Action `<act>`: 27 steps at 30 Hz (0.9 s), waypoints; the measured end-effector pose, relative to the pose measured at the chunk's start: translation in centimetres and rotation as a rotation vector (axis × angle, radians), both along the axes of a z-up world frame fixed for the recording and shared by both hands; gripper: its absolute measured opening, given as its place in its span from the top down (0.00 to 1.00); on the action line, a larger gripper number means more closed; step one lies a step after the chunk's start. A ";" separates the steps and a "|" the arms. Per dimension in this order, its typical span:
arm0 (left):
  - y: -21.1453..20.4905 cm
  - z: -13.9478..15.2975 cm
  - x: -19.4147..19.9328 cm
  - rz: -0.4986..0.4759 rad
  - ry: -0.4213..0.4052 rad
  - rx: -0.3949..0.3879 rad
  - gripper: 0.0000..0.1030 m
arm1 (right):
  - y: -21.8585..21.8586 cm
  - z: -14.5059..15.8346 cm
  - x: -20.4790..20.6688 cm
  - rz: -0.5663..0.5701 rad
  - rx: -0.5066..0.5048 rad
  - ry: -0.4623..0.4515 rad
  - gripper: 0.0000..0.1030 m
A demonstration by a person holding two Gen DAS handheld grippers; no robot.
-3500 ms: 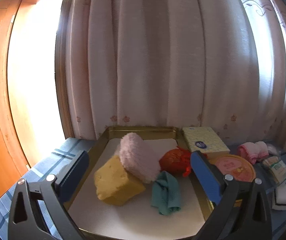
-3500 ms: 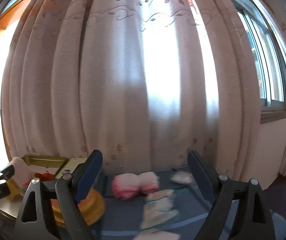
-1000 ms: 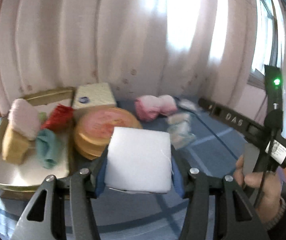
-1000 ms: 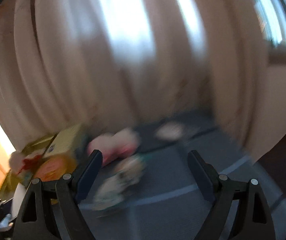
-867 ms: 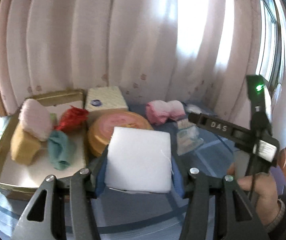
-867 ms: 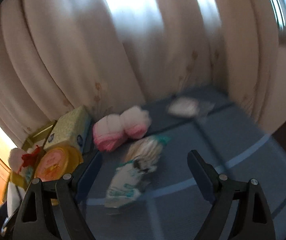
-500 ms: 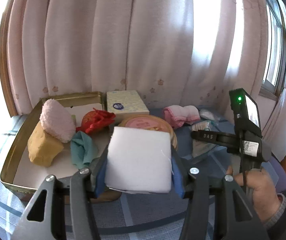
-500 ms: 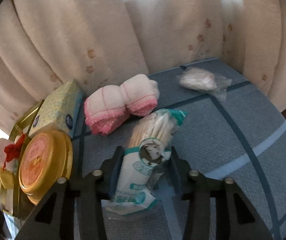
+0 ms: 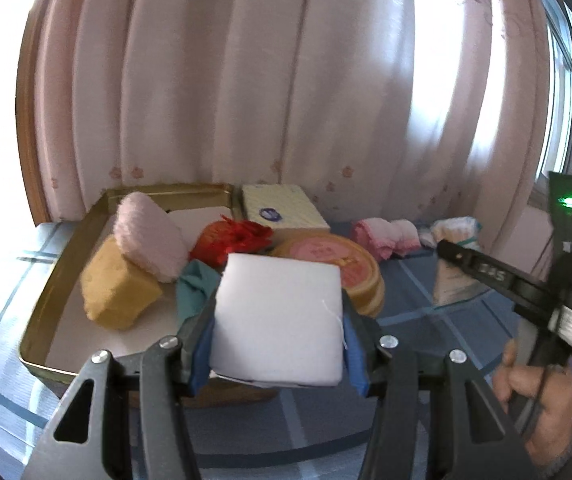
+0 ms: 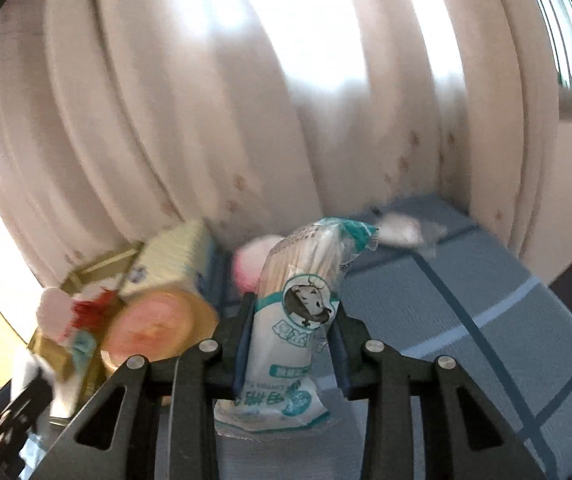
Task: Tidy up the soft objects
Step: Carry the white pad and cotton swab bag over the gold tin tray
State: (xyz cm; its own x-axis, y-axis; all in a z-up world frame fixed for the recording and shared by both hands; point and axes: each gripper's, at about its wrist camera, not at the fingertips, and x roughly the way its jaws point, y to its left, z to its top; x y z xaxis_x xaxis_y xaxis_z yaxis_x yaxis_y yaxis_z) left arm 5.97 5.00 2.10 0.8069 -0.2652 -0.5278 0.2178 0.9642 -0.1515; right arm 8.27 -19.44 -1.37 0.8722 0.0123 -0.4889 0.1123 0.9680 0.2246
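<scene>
My left gripper (image 9: 278, 332) clamped the pad (image 9: 278, 316), tray (image 9: 66, 248) ahead-left; my right gripper (image 10: 290, 348) pinched the bag (image 10: 298, 312), farther off.

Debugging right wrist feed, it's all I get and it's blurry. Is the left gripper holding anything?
Observer: Yes, the left gripper is shut on a white sponge block.
Operator: Where is it relative to the gold tray?
Observer: Just off the gold tray, near its right front corner.
Operator: What's already in the tray?
Observer: A yellow sponge, a pink fluffy pad, a teal cloth and a red mesh item.
</scene>
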 end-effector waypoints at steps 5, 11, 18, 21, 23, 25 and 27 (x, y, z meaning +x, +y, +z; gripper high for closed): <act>1.8 0.3 0.5 0.046 -0.007 0.001 0.49 | 3.3 1.1 -0.7 0.066 -0.022 -0.034 0.65; 3.7 0.7 0.5 0.089 -0.034 0.011 0.49 | 7.4 1.2 -0.1 0.153 -0.053 -0.037 0.65; 7.2 0.5 1.3 0.166 -0.036 0.011 0.49 | 11.5 0.8 1.7 0.235 -0.095 -0.004 0.65; 9.0 0.5 1.9 0.209 -0.031 0.006 0.49 | 13.2 0.6 3.1 0.280 -0.117 0.025 0.65; 10.0 0.6 2.2 0.229 -0.030 0.005 0.49 | 14.3 0.5 4.1 0.296 -0.134 0.040 0.65; 10.9 0.7 2.6 0.247 -0.031 0.006 0.49 | 14.9 0.5 4.8 0.312 -0.141 0.051 0.66; 11.4 0.8 3.1 0.258 -0.031 0.015 0.49 | 15.6 0.5 5.8 0.333 -0.137 0.069 0.66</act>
State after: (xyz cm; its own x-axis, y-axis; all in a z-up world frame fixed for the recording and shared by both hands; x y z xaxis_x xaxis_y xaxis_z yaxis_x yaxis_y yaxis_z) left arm 9.12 16.39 2.89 0.8626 -0.0403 -0.5044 -0.0318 0.9905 -0.1337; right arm 14.08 -3.82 -0.89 0.7966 0.2202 -0.5630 -0.2038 0.9746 0.0927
